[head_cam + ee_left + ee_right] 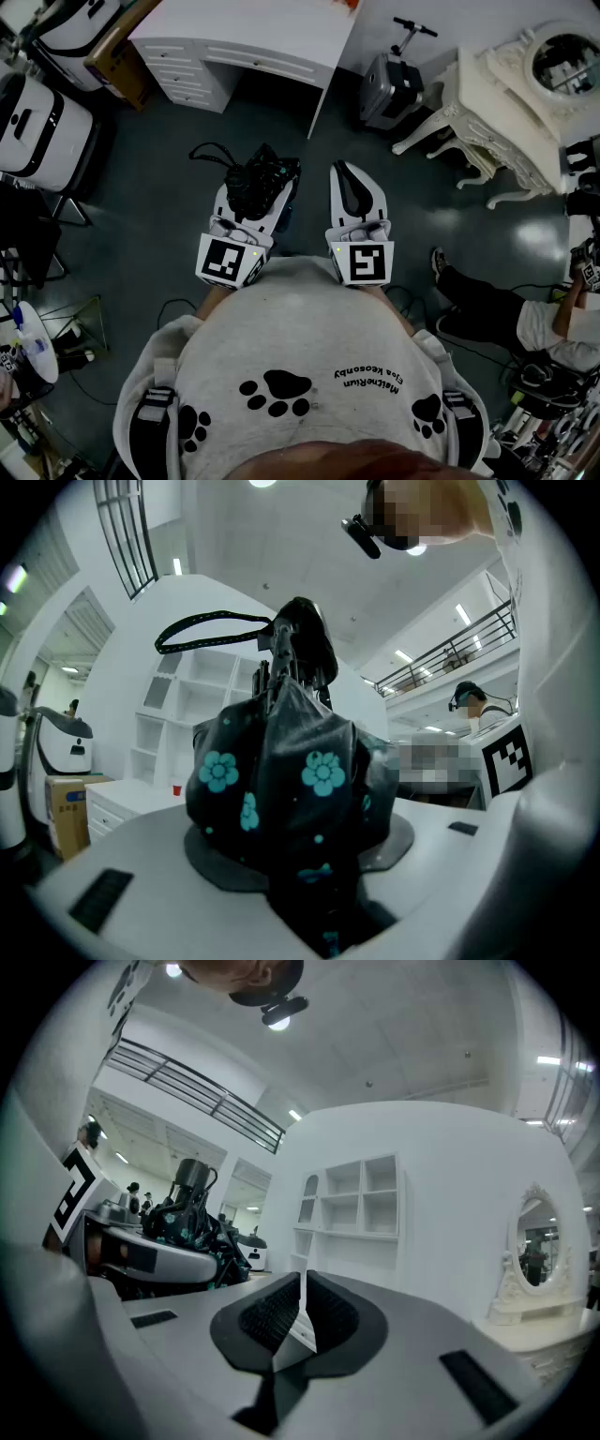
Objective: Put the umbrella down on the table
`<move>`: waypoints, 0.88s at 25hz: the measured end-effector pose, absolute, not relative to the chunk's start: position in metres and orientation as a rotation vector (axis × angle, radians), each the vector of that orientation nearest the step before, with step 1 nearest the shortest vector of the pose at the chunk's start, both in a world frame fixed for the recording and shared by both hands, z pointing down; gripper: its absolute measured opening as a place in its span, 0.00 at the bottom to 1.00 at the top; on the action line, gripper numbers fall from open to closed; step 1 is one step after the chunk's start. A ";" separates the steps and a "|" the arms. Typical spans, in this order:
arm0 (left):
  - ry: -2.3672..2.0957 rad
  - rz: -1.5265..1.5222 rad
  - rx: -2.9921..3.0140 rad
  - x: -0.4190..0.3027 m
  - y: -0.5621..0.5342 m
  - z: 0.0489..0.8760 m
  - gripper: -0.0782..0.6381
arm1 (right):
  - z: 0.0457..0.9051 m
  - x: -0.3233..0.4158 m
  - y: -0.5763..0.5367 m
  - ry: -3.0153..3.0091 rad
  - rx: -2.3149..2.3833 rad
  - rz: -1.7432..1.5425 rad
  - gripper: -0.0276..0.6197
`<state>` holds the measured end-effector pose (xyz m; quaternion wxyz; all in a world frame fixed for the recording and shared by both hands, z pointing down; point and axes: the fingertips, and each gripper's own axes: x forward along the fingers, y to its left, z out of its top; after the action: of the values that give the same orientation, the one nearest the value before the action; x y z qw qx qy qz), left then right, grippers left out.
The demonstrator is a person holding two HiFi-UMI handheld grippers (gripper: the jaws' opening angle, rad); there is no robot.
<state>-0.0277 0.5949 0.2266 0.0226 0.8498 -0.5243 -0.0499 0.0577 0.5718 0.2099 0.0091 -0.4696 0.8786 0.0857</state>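
A folded black umbrella (pixel 259 180) with teal flowers and a black wrist strap (pixel 208 152) is clamped in my left gripper (pixel 255 195), held level in front of my body above the dark floor. In the left gripper view the umbrella (pixel 291 780) bulges out between the jaws, its handle and strap loop (pixel 211 625) pointing up. My right gripper (pixel 354 186) sits beside it on the right, shut with nothing in it; its ribbed pads (pixel 272 1314) meet. The umbrella (pixel 187 1218) shows at the left of the right gripper view. A white desk (pixel 246 39) with drawers stands ahead.
An ornate white dressing table (pixel 497 103) with a round mirror stands at the right. A grey suitcase (pixel 392 86) sits between it and the desk. A person (pixel 511 314) sits on the floor at the right. White equipment (pixel 37 122) stands at the left.
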 end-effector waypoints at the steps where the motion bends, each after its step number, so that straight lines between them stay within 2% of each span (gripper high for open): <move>1: -1.624 -0.157 2.632 -0.033 0.596 0.226 0.41 | 0.210 0.052 0.573 2.746 -1.464 0.275 0.11; 11: -1.590 -0.161 2.693 -0.079 0.608 0.216 0.41 | 0.208 0.000 0.587 2.729 -1.478 0.251 0.11; 22: -1.555 -0.113 2.666 -0.074 0.568 0.248 0.41 | 0.243 0.021 0.547 2.713 -1.547 0.149 0.11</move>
<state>-0.0738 0.5677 0.2484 0.0268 0.8629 -0.5034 -0.0365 0.0210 0.5466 0.2427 0.0072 -0.4948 0.8677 0.0476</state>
